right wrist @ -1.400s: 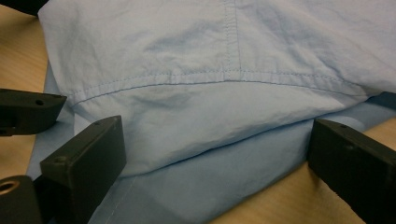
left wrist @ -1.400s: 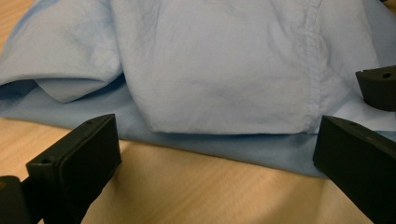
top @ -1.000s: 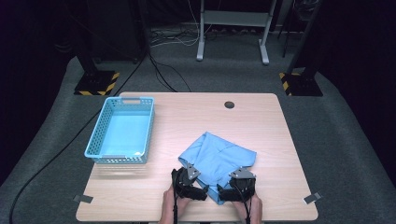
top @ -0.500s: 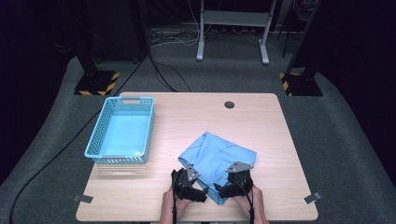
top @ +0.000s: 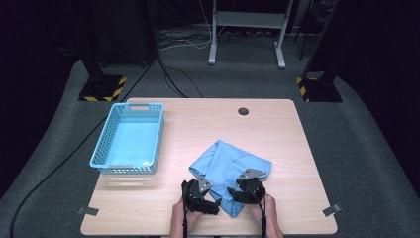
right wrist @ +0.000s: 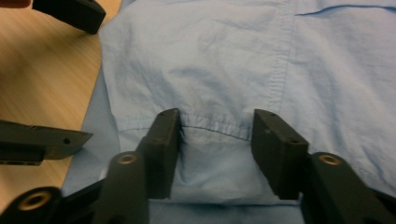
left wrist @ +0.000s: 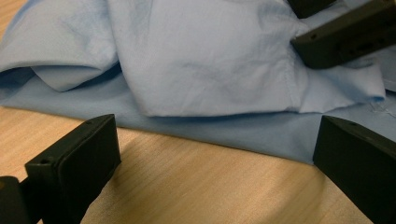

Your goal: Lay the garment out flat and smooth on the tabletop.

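Right claw [right wrist: 215, 140] has just been closing, its jaws half-shut astride the hemmed edge of the light-blue shirt [top: 233, 168] lying rumpled on the table's [top: 277, 139] near side; left claw [left wrist: 215, 154] gapes wide, empty, beside that edge. Judged step: gripping the hem; next, pinch fully, then lift.

Light from above brightens the counter [top: 277, 144] while the surrounding floor stays dim (close-ups soft, nearest jaws blurred).

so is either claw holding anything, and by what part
The right claw has been closing on a stitched hem fold of the crumpled light blue cloth; a firm grip cannot be told. The left claw holds nothing.
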### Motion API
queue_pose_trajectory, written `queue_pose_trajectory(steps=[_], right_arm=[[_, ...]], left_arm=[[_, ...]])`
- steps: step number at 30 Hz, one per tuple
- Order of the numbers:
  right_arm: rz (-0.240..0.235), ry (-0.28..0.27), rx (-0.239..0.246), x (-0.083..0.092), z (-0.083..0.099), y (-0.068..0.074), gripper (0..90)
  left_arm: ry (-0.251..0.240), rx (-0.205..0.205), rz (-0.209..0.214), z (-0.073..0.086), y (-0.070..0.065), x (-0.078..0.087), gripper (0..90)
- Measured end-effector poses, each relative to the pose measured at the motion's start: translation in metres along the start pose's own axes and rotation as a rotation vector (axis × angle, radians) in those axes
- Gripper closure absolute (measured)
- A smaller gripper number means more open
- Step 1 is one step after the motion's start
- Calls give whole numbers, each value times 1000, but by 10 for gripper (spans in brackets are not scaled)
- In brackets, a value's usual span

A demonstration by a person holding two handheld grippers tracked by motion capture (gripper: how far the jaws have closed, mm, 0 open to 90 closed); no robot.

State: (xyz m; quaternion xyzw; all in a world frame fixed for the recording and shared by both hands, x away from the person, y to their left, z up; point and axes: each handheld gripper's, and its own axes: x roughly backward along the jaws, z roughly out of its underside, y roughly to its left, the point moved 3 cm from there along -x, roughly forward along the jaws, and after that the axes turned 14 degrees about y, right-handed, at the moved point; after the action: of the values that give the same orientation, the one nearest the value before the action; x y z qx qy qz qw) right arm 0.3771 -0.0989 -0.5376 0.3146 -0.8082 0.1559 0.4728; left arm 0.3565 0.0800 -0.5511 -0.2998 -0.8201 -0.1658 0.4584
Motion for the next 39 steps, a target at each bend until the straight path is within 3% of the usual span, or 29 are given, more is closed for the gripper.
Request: queue_pose_trajectory(steps=[4, 9, 11, 16, 21, 39], right_arm=[[-15, -17, -10, 0, 0, -2, 675], [-97, -59, -72, -1, 3, -8, 843], [-113, -75, -81, -1, 4, -10, 856], [-41, -88, -41, 5, 1, -4, 881], [3, -128, -34, 19, -6, -6, 883], [125, -190, -18, 54, -50, -42, 885]], left_arm=[[2, 5, -2, -1, 0, 0, 3], [0, 16, -9, -2, 0, -1, 3], [1, 21, -13, -3, 0, -1, 3], [2, 20, -13, -3, 0, -2, 3], [2, 20, -13, -3, 0, -2, 3], [0, 12, -6, -2, -1, -1, 5]])
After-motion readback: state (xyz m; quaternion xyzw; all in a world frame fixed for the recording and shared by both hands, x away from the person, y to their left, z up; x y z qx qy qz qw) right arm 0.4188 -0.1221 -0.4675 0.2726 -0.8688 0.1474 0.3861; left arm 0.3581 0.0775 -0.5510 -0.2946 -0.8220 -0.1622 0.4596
